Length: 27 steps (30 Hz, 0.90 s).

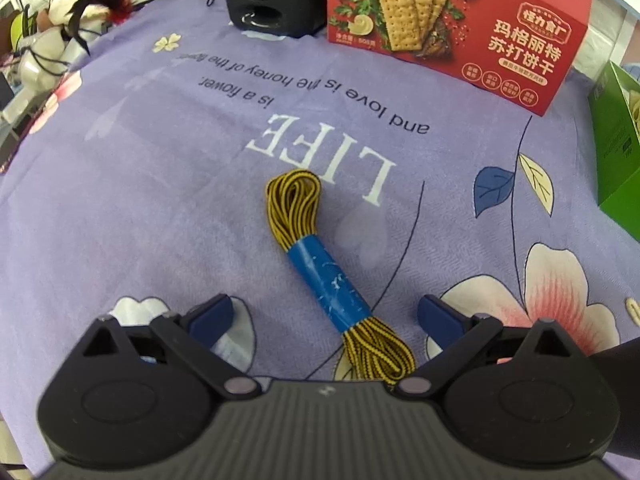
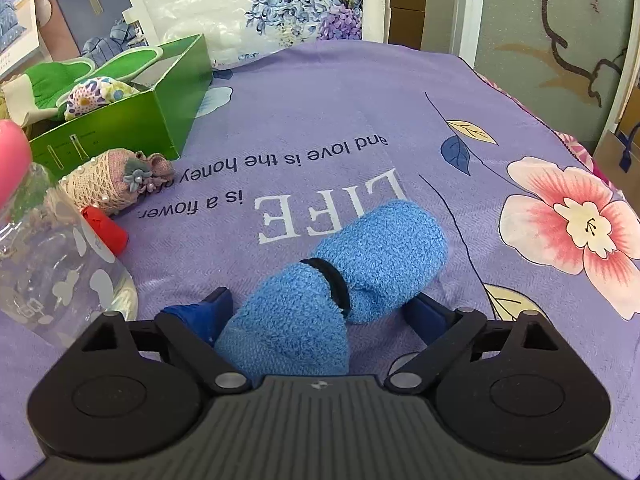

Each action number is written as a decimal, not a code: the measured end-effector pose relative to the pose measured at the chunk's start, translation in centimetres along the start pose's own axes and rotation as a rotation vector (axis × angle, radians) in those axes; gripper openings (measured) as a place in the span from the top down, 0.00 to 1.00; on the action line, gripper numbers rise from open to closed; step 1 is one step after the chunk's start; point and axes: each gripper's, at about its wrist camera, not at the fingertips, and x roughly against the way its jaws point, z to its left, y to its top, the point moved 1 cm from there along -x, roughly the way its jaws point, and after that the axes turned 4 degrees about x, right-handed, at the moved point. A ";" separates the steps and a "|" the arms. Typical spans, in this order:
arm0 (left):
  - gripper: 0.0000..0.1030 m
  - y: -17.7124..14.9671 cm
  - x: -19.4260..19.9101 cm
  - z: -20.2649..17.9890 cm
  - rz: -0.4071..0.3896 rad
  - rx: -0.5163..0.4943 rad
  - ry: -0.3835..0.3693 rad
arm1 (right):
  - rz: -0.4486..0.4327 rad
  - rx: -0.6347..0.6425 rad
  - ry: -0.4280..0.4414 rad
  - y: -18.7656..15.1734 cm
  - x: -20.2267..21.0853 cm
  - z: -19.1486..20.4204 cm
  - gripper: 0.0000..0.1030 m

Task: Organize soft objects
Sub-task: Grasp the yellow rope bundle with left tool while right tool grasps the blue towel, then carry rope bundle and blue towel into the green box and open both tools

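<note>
The left gripper (image 1: 324,314) stands wide, its jaws either side of the cord bundle (image 1: 326,276) lying on the purple cloth (image 1: 160,208). The cord is light, limp braid, yellow and black; its blue sleeve (stiffer, probably slicker) looks the best place to pinch. The right gripper (image 2: 320,308) is also wide, straddling the blue towel roll (image 2: 344,276) without squeezing it. That roll is fluffy, light and squashy, cinched by a black band; I would grip near the band. The green box (image 2: 120,120) already holds soft things.
</note>
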 end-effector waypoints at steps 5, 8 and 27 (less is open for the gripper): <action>0.83 0.1 1.6 -0.2 -0.021 -0.067 -0.054 | -0.060 0.039 0.065 -0.5 0.9 -0.6 0.51; 0.90 0.0 2.6 0.2 -0.003 -0.079 -0.145 | -0.075 0.003 0.124 -0.5 2.4 -1.5 0.81; 0.90 9.6 14.5 -12.7 -0.146 -0.293 -0.454 | -0.322 0.166 0.322 15.6 5.4 3.5 0.81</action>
